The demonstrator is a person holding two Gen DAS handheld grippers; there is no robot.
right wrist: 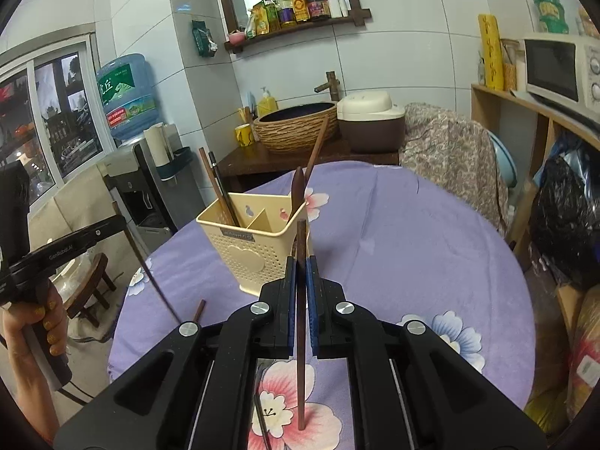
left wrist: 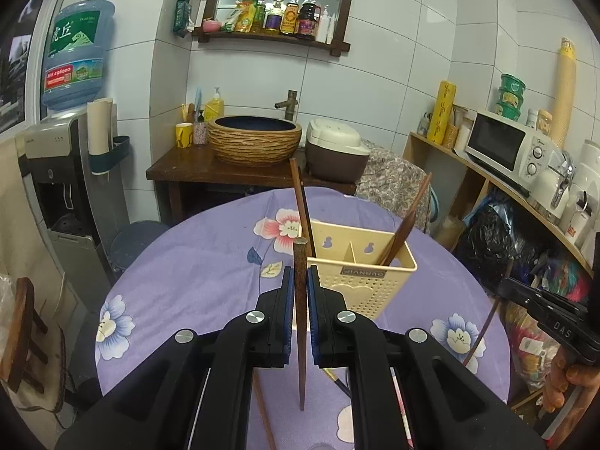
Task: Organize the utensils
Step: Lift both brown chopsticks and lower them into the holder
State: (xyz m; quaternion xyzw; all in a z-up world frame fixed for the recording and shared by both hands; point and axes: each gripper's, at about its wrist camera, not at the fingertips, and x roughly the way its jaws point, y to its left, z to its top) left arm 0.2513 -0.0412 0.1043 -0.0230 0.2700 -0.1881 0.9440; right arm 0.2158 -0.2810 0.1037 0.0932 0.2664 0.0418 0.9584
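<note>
My left tongs (left wrist: 300, 281) clenched a wooden chopstick (left wrist: 300, 337). My right tongs (right wrist: 301, 273) clenched another chopstick (right wrist: 301, 337). The cream utensil holder (left wrist: 360, 281) stood just beyond both.

So the round table (left wrist: 195, 262) has a purple cloth with big flower prints over it, pink ones and white-blue ones. Sitting right on it, just ahead of the left claw's tips and a bit to the right, is a cream perforated utensil holder (left wrist: 360, 281), upright, with a divider down the middle. From the right claw's side, the same holder is ahead and to the left. Down under the left claw, a couple of loose chopsticks (left wrist: 262, 408) lie flat on the cloth.
</note>
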